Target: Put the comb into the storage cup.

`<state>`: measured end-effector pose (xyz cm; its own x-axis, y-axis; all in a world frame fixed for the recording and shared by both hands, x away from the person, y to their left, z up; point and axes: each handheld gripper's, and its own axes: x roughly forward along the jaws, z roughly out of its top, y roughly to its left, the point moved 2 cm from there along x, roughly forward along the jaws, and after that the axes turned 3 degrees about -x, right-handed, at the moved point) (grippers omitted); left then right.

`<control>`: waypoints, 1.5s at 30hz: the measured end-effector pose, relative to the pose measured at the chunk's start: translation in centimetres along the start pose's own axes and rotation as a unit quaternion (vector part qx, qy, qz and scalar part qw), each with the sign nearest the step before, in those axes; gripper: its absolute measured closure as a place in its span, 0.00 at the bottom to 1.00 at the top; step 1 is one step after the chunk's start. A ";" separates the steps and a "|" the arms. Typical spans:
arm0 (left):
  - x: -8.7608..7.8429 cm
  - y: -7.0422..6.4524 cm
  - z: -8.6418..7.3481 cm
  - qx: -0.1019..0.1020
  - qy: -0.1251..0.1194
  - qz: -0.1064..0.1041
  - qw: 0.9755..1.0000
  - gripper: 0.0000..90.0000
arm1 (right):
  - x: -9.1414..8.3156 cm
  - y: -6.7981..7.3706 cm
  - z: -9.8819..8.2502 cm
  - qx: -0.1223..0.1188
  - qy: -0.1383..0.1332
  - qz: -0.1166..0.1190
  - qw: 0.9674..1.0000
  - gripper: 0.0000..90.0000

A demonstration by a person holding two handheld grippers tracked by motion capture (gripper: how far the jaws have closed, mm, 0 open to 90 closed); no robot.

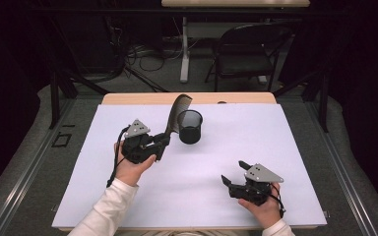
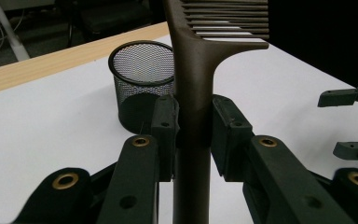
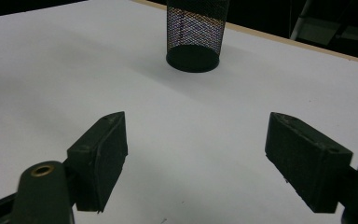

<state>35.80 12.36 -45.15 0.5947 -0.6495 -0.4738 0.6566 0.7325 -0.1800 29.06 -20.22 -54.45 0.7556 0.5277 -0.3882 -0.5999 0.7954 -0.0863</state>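
Observation:
A dark brown comb (image 1: 177, 112) (image 2: 196, 88) stands upright in my left gripper (image 1: 162, 143) (image 2: 194, 125), whose jaws are shut on its handle. Its teeth rise above and just left of a black mesh cup (image 1: 190, 127) (image 2: 143, 83) (image 3: 196, 33) standing on the white mat. My right gripper (image 1: 232, 173) (image 3: 195, 156) rests low at the near right with its jaws wide open and nothing between them. That same gripper's fingers (image 2: 345, 98) show at the right edge of the left gripper view.
A white mat (image 1: 236, 147) covers most of the wooden table (image 1: 128, 98). Behind the table stand a dark folding chair (image 1: 248, 51) and cables on the floor. Dark rails flank the table on both sides.

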 end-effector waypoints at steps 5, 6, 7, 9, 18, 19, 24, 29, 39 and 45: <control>0.1 -0.2 -0.4 -0.001 -0.007 0.008 1.000 0.81 | 0.0 -0.1 0.0 0.002 0.000 0.000 1.000 0.23; 0.1 -0.2 -0.4 -0.001 -0.009 0.008 1.000 0.81 | 0.0 -0.1 0.0 0.001 0.000 0.000 1.000 0.23; 0.1 -0.3 -0.5 -0.002 -0.010 0.009 1.000 0.80 | 0.0 -0.1 0.0 0.001 0.000 0.000 1.000 0.23; 0.2 -0.4 -0.6 -0.001 -0.013 0.011 1.000 0.81 | 0.0 -0.1 0.0 0.001 -0.001 0.000 1.000 0.23; 0.8 -0.8 -1.4 0.006 -0.012 0.021 1.000 0.81 | -0.2 -0.1 0.3 0.013 -0.002 0.005 1.000 0.27; 0.9 -0.8 -1.6 0.009 -0.011 0.023 1.000 0.81 | -0.2 -0.1 0.4 0.015 -0.002 0.005 1.000 0.27; 1.2 -1.0 -2.0 0.012 -0.007 0.026 1.000 0.81 | -0.2 -0.2 0.6 0.024 0.003 0.002 1.000 0.28; 1.2 -1.1 -2.3 0.013 -0.008 0.031 0.999 0.81 | -0.1 -0.4 0.8 0.035 0.006 0.000 0.999 0.28; 1.3 -1.2 -2.8 0.006 -0.014 0.033 0.999 0.81 | 0.1 0.1 2.4 0.053 0.017 0.003 0.998 0.26; 1.2 -1.2 -2.8 0.002 -0.021 0.033 0.999 0.81 | 0.4 0.0 4.2 0.080 0.007 0.024 0.996 0.27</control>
<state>34.44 11.25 -47.94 0.6554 -0.6075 -0.4487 0.6170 0.7733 -0.1457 30.45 -18.76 -50.77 0.7222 0.5639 -0.4006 -0.5853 0.8068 0.0804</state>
